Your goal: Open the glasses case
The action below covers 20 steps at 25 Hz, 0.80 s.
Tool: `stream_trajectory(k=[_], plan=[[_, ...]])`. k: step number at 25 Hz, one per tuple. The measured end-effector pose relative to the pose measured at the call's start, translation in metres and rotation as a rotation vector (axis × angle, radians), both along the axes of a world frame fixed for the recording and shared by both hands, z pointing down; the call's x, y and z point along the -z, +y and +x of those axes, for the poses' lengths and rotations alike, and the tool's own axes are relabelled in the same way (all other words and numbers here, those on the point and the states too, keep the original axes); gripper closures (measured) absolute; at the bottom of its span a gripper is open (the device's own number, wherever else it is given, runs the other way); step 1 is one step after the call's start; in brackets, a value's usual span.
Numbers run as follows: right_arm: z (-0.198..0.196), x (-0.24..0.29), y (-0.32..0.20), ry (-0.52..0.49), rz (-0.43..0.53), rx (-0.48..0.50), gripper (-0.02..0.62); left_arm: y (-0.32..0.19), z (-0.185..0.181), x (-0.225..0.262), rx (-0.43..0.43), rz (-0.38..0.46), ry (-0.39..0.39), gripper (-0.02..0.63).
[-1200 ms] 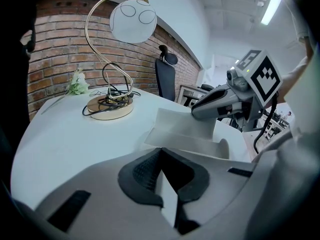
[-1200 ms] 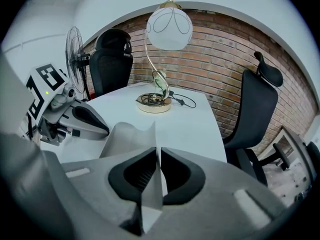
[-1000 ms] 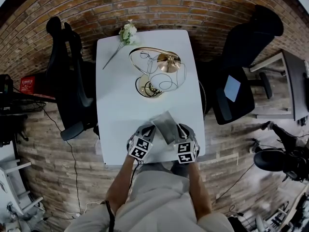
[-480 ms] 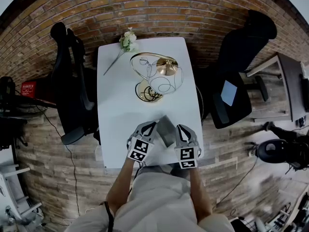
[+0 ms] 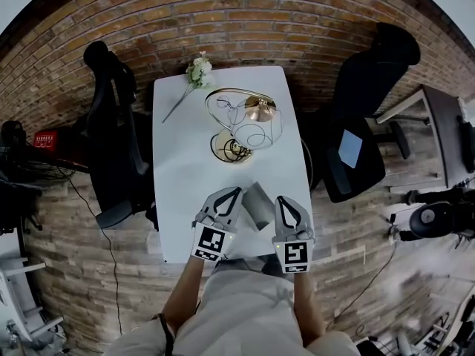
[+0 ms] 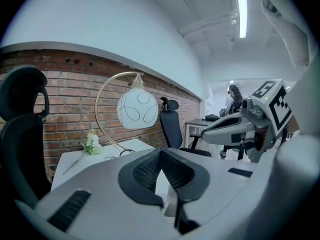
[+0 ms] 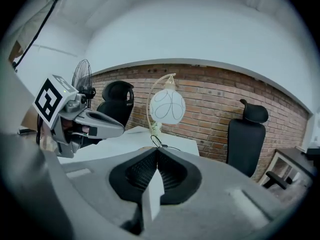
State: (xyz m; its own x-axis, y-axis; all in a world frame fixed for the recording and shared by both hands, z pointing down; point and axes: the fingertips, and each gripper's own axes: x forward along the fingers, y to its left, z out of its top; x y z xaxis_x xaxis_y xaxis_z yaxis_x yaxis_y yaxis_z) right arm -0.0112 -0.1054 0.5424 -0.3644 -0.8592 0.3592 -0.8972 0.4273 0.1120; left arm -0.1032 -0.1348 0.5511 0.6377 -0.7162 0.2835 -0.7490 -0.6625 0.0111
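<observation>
The grey glasses case (image 5: pixel 259 205) hangs above the near end of the white table (image 5: pixel 185 176), between my two grippers. My left gripper (image 5: pixel 236 192) is shut on the case's left edge. My right gripper (image 5: pixel 280 199) is shut on its right edge. In the left gripper view the jaws (image 6: pixel 161 151) meet at the tips, with a pale strip of the case (image 6: pixel 162 184) pinched lower down. In the right gripper view the jaws (image 7: pixel 156 154) close on a pale slab of the case (image 7: pixel 152 196), seen edge-on. Most of the case is hidden in both gripper views.
A gold arc lamp (image 5: pixel 245 121) with a round white globe stands at mid-table. A white flower stem (image 5: pixel 194 71) lies at the far left corner. Black office chairs stand to the left (image 5: pixel 111 124) and right (image 5: pixel 371 102). A brick wall lies beyond.
Both grippers have risen from the table's near end with the case still between them, and they now point closer to level.
</observation>
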Motion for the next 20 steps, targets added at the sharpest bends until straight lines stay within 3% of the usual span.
stream_trajectory(k=[9,16,20], plan=[[-0.004,0.045,0.004,-0.041,0.156,0.003,0.588,0.020,-0.010,0.039,0.005,0.063,0.051,0.603],[-0.004,0.065,0.000,-0.066,0.198,0.024,0.588,0.015,-0.009,0.062,-0.024,0.174,-0.027,0.603],[0.005,0.074,-0.002,-0.074,0.207,0.044,0.588,0.015,-0.003,0.066,0.022,0.163,-0.007,0.604]])
